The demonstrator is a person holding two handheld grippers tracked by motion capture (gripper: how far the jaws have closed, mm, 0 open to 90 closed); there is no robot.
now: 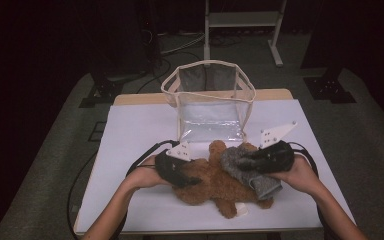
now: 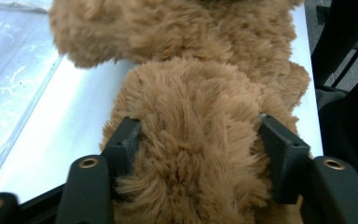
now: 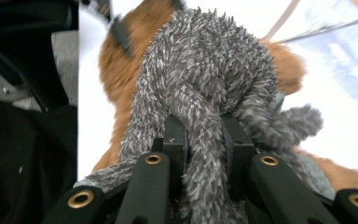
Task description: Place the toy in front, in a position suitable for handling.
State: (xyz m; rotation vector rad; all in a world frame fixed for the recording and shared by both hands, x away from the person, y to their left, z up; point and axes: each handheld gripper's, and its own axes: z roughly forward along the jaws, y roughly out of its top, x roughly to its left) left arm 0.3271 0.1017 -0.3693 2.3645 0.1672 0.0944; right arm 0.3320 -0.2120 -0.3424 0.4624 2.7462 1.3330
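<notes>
Currently on the worktop [image 1: 130, 130]: one brown plush bear [image 1: 215, 182], lying just in front of the clear bag [image 1: 210, 100]. Draped over the bear: one grey fuzzy garment [image 1: 240, 167], on the side away from your left hand.

Left tool [image 1: 192, 180]: jaws spread around one of the bear's limbs, pads pressing into the fur on both sides.

Right tool [image 1: 242, 162]: jaws clamped tight on a fold of the grey garment.

Step in hand, as it looks: working the garment on or off the bear; which, you cannot tell. Next move calls for steadying the bear with your left while the right draws the fabric along without tearing.
</notes>
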